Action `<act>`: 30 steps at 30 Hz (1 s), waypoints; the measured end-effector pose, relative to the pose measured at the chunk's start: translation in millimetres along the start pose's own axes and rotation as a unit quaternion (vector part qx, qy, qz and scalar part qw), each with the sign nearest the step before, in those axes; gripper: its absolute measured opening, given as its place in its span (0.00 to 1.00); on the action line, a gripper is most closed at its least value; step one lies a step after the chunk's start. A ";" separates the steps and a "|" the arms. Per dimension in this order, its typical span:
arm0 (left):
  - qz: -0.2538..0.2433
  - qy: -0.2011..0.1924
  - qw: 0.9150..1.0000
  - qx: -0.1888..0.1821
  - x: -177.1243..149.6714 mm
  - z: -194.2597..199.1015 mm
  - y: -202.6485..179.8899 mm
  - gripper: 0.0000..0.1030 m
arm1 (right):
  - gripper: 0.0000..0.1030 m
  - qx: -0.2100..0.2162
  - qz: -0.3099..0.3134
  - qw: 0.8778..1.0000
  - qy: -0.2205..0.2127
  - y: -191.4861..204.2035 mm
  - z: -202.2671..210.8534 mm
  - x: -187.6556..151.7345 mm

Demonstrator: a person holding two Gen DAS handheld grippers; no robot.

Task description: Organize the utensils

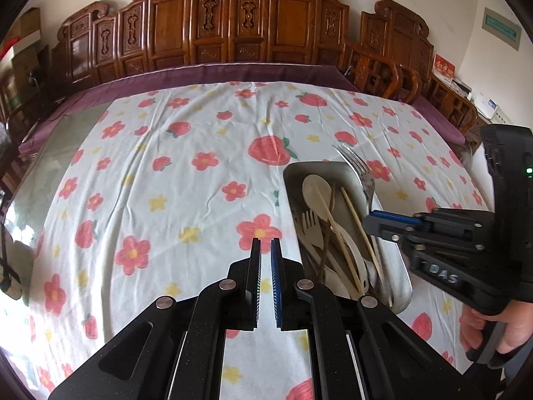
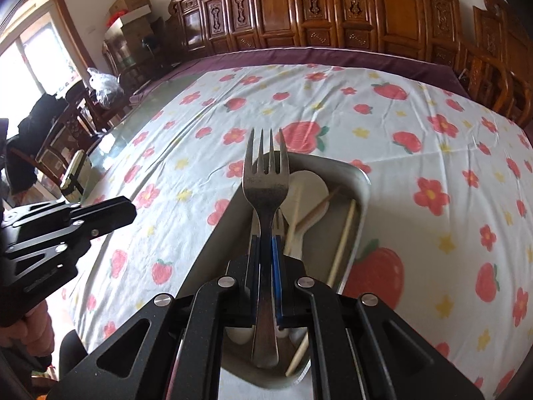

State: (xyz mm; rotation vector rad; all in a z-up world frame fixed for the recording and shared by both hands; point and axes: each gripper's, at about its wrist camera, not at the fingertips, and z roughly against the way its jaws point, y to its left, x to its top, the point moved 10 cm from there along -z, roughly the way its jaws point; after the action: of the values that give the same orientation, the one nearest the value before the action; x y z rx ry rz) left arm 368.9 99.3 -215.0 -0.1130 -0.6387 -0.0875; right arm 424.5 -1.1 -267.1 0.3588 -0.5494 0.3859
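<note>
- Left gripper [image 1: 266,245]: jaws nearly together with only a narrow slit between the pads, nothing held. It sits over the floral tablecloth [image 1: 173,180], just left of the metal tray [image 1: 399,276].
- Seen from the right wrist view, the left gripper [image 2: 131,211] is well left of the tray [image 2: 361,180], above the cloth, with its fingers pressed close.
- Tray, taken as landmark: a rectangular steel pan lying on the tablecloth, its long side running away from the cameras.
- Inside the tray: a pale spoon [image 1: 314,188] at the far end, a pale plastic fork [image 1: 308,221] along the left wall, and chopsticks [image 1: 358,226] crossing the pile lengthwise. More pale utensils are heaped at the near end; individual pieces cannot be told apart.
- Metal fork [image 2: 265,183]: clamped by its handle in the right gripper [image 2: 266,243], tines pointing away, above the tray. In the left wrist view the fork's [image 1: 358,166] tines rise over the tray's far right rim.
- Right gripper [image 1: 373,221]: closed on the fork handle, over the right side of the tray.
- Behind the tray, past the table's far edge: a row of carved wooden chairs [image 1: 233,23].
</note>
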 end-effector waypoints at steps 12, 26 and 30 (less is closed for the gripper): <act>-0.003 -0.006 1.000 -0.003 1.0 4.4 -0.1 0.05 | 0.08 -0.021 0.008 0.999 0.034 -6.3 -12.4 -14.3; -0.011 -0.010 1.000 -0.005 1.1 12.2 -13.7 0.05 | 0.09 -0.025 -0.010 0.999 0.027 -24.6 -7.3 -21.1; -0.015 -0.012 1.000 -0.002 1.5 17.8 -18.6 0.05 | 0.11 -0.025 -0.008 1.000 0.012 -24.6 2.1 -19.1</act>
State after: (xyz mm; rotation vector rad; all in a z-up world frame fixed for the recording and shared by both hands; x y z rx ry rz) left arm 357.5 83.1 -198.5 -0.1090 -0.6651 -0.1163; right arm 419.5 -28.2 -281.7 0.3096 -0.5312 0.3599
